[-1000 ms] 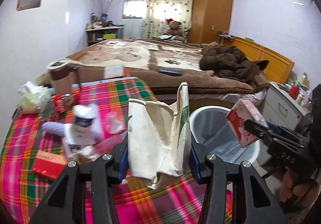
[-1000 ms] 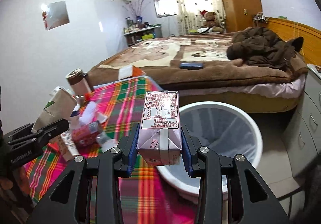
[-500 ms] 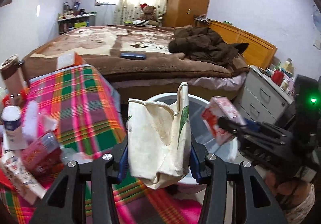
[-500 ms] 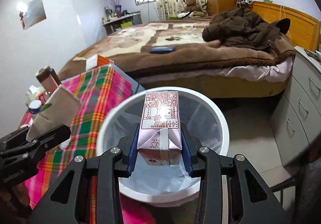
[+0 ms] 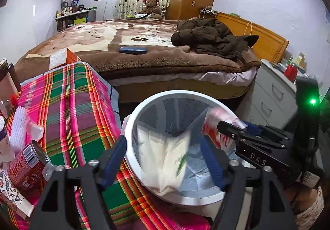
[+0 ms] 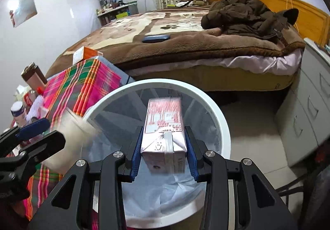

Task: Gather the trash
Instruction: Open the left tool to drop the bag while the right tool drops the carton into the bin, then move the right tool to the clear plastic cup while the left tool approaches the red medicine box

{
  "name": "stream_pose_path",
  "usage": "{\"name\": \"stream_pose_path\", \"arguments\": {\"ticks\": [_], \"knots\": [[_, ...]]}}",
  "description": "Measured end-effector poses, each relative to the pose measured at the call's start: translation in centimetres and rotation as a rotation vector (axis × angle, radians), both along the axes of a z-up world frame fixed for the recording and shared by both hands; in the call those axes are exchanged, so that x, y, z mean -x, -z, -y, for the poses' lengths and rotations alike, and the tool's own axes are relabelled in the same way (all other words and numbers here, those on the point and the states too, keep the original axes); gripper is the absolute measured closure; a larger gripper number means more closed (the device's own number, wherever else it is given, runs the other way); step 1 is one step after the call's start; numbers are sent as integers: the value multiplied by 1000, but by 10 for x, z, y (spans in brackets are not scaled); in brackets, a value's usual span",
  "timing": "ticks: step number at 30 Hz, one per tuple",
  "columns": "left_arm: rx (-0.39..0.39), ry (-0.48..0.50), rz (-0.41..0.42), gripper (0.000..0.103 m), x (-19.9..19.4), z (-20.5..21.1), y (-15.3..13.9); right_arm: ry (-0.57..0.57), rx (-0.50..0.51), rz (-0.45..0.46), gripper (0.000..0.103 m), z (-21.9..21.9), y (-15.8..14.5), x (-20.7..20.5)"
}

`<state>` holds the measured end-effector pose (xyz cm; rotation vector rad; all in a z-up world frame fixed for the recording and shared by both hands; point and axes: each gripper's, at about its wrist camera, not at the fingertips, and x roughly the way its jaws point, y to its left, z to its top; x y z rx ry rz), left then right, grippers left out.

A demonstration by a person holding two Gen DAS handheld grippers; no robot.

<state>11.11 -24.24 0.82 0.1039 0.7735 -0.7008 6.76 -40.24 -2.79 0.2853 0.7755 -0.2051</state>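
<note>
Bedroom, daylight through a curtained window at 12 o'clock; a bed (image 5: pixel 144 52) with a brown blanket fills the middle ground, a dark jacket (image 5: pixel 210 38) heaped on it at 1 o'clock. White bin (image 5: pixel 132 122) with a clear liner sits low centre, hard against the plaid-covered table (image 5: pixel 72 106) at 9 o'clock.

Change: a second ago the left gripper (image 5: pixel 163 160) pinched a cream paper bag (image 5: pixel 165 157) over the table edge. Now its jaws are opening, blue pads spread clear of the bag on both sides, and the bag is blurred, dropping inside the bin's rim. Both grippers have swung from the table to over the bin.

Right gripper (image 6: pixel 164 149) pinches a pink drink carton (image 6: pixel 164 127), pads pressed on its two sides, carton upright over the bin mouth. In the left view it shows at 3 o'clock, carton smeared by motion.

Reading: the bag looks as good as binned; the carton looks next, needing only a release from where it hangs.

Still on the table at 8 to 9 o'clock: a red can (image 5: pixel 26 168) on its side, a white brush-like piece (image 5: pixel 18 127), a brown carton (image 5: pixel 8 77) and wrappers, so collecting looks unfinished. An orange and white box (image 5: pixel 61 58) sits on the bed just past the table's far corner; grey drawers (image 5: pixel 274 96) at 3 o'clock.
</note>
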Motion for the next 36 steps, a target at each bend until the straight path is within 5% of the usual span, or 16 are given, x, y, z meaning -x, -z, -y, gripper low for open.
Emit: {"name": "stream_pose_path", "arguments": {"ticks": [3,7,21,36], "knots": [[1,-20,-1,20,-3,-5,0,16,-5,2,61,1,1,2],[10,-42,4,19,-3,-15,-3,17,-18,17,45,-1,-2,6],[52,-138,48,18,8,-77,-22,-40,-12,101,45,-40,-24,13],[75,-362,121,18,13,-186,-36,-182,-34,148,45,-102,-33,6]]}}
